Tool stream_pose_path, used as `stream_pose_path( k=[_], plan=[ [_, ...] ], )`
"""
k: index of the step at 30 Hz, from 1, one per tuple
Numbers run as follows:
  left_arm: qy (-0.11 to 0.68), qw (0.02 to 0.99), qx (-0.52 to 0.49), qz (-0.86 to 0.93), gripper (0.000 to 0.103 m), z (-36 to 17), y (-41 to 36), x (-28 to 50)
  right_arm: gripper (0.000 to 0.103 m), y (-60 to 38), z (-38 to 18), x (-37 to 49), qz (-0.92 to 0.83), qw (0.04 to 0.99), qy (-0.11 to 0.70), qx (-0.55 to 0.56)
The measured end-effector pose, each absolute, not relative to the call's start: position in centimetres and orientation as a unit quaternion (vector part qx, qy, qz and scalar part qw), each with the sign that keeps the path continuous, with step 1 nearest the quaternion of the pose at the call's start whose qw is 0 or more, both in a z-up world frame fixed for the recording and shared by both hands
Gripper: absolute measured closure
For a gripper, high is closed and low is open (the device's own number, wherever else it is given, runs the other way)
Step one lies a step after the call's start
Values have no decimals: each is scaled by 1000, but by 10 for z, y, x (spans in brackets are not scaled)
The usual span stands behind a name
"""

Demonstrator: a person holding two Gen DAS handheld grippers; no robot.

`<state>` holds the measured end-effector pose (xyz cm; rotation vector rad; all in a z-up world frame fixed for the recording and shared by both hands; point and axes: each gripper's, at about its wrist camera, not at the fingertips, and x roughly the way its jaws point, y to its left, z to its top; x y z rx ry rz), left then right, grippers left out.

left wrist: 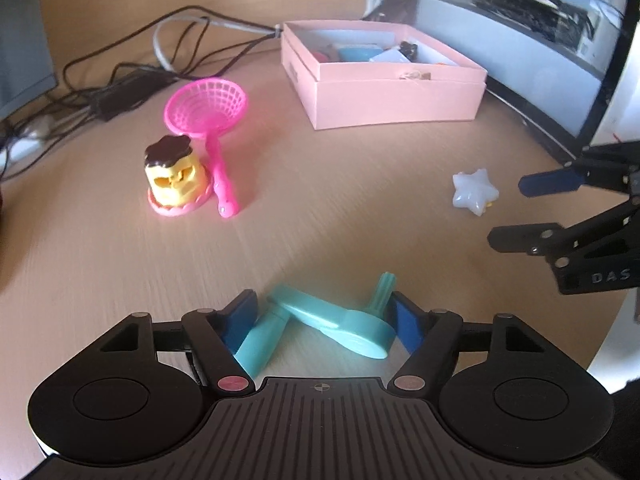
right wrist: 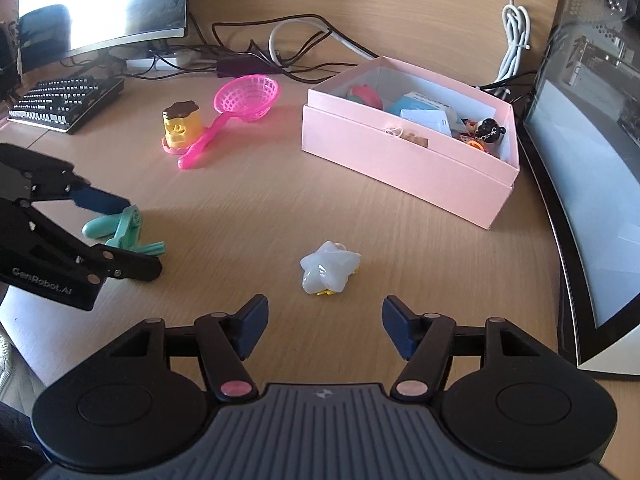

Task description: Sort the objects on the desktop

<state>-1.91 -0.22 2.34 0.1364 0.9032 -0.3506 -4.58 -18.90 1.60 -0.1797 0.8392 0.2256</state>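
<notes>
A wooden desk (right wrist: 360, 208) carries a pink box (right wrist: 404, 160) at one o'clock, monitors flanking. The left gripper (left wrist: 324, 316) half-open, brackets a teal toy (left wrist: 332, 324), grip unclear. The right gripper (right wrist: 324, 328) gapes empty before a white star (right wrist: 328, 268).

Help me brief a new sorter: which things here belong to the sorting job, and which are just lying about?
Job: teal toy, white star, yellow toy, pink strainer, pink box.

Lying about: keyboard, monitor, cables.
</notes>
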Motion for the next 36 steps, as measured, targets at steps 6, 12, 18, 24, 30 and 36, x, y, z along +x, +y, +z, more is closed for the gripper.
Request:
stream_pose_path(
  k=[6, 12, 18, 24, 30, 36],
  plan=[
    [436, 885, 46, -159, 32, 33, -3, -34, 39, -190, 14, -36, 103, 907, 398, -91],
    [435, 886, 52, -154, 32, 32, -4, -44, 56, -184, 9, -21, 106, 907, 395, -97],
    [449, 879, 59, -147, 18, 23, 0, -48, 67, -182, 7, -18, 114, 906, 396, -101],
    [441, 884, 60, -144, 27, 24, -1, -50, 67, -181, 7, -19, 114, 905, 398, -100],
    [443, 884, 38, -142, 28, 33, 0, -43, 67, -189, 24, -24, 123, 904, 399, -90],
    [400, 900, 27, -169, 28, 70, -3, -27, 67, -212, 76, -30, 117, 927, 350, -71]
  ],
)
